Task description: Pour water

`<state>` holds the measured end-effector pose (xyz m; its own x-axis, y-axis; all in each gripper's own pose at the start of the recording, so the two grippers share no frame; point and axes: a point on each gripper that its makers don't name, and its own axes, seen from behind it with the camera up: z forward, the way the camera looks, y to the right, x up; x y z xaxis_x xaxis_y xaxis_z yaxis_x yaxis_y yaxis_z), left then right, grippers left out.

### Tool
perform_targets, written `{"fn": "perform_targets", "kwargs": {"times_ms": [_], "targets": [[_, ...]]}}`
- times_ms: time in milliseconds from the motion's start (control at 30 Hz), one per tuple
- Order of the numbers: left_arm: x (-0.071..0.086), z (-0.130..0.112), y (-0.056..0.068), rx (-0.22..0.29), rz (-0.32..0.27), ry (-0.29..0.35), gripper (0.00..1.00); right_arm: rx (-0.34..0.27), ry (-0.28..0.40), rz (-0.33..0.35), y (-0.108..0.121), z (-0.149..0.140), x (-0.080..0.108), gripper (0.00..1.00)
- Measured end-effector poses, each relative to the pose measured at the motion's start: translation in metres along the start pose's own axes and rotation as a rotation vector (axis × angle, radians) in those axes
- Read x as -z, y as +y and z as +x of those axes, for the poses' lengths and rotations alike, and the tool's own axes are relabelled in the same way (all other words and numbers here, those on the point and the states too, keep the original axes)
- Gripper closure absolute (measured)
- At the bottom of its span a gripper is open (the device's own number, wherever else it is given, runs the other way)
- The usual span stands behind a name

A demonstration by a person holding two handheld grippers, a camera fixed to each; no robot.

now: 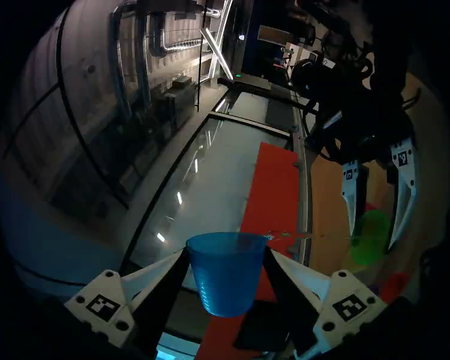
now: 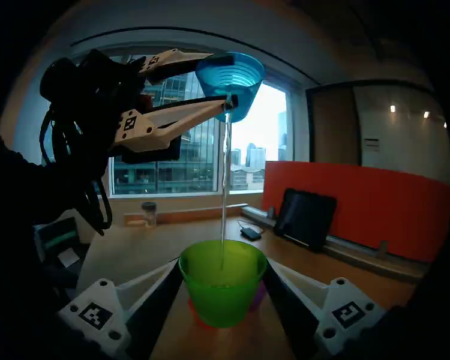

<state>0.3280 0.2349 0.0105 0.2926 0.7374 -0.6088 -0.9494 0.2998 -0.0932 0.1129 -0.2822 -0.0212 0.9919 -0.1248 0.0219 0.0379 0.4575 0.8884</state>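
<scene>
L tool (image 2: 230,82) high, tilted, gripping blue cup (image 1: 227,276)

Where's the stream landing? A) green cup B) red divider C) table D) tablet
A: water from the tilted blue cup in the left tongs falls into the green cup between the right tongs.

Left gripper (image 1: 226,255) and right gripper (image 2: 222,267): white tapered fingers (image 1: 147,271) with black inner faces, square black-and-white tags (image 2: 93,315) at the bases, black looped cables (image 2: 63,144) behind.
</scene>
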Motion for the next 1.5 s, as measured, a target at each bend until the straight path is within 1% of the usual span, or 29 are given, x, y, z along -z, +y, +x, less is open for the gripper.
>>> {"fn": "perform_targets", "kwargs": {"times_ms": [133,300,600,1000,1300,1500], "targets": [[-0.001,0.001,0.000,-0.017,-0.001,0.001,0.13,0.001,0.003,-0.002,0.001,0.001,0.001,0.08],[-0.003,0.002,0.001,-0.026,-0.005,0.000,0.13,0.000,0.007,-0.002,0.000,0.003,0.002,0.09],[-0.004,0.008,-0.006,-0.068,-0.003,0.006,0.13,0.005,0.013,-0.002,0.000,0.005,0.004,0.09],[-0.003,0.012,-0.004,-0.104,0.002,0.010,0.13,0.009,0.015,-0.006,0.000,0.007,0.006,0.09],[-0.004,0.013,-0.001,-0.131,-0.001,0.014,0.13,0.013,0.019,-0.007,0.000,0.009,0.005,0.09],[-0.004,0.016,-0.002,-0.154,0.002,0.019,0.13,0.014,0.021,-0.009,0.000,0.010,0.004,0.09]]}}
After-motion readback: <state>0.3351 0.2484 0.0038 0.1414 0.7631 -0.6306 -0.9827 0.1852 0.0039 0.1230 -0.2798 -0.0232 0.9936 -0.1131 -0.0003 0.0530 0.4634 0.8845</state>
